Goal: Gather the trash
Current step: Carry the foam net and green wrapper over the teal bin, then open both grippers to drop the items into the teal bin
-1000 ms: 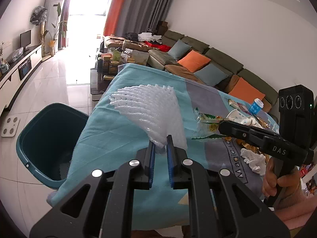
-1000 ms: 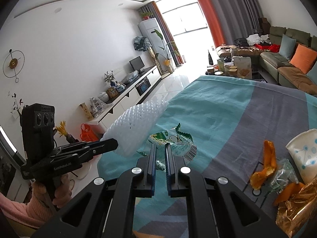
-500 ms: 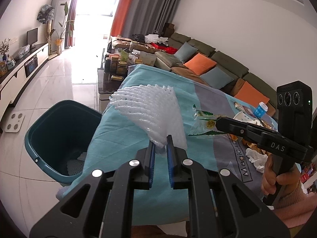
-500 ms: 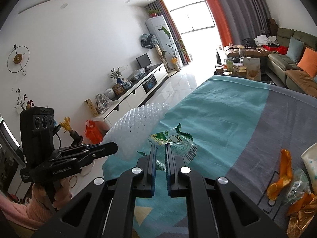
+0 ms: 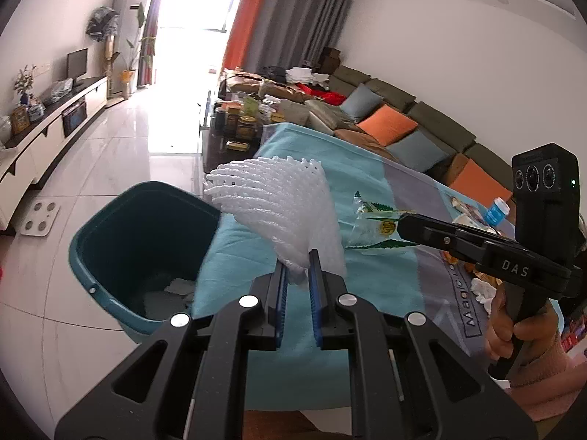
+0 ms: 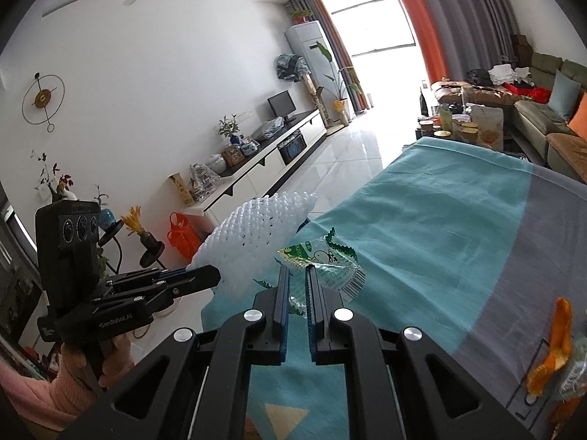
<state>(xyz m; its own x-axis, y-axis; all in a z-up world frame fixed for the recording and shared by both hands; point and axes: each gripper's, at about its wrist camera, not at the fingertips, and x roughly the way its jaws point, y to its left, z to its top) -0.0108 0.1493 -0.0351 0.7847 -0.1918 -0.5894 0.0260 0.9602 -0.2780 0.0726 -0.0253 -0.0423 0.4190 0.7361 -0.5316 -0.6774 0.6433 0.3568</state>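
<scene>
Bin (image 5: 121, 249) left of table (image 5: 367, 286), sofa (image 5: 403, 128) behind

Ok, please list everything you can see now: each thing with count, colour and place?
foam net: one, white, in the left claw.
snack wrapper: one, green and clear, in the right claw.
trash bin: one, teal, on the floor beside the table.
tablecloth: one, turquoise and grey, over the table.
peel: one, orange, on the cloth, right.
bottle: one, blue, far on the table.
left claw: shut on the net.
right claw: shut on the wrapper.
</scene>
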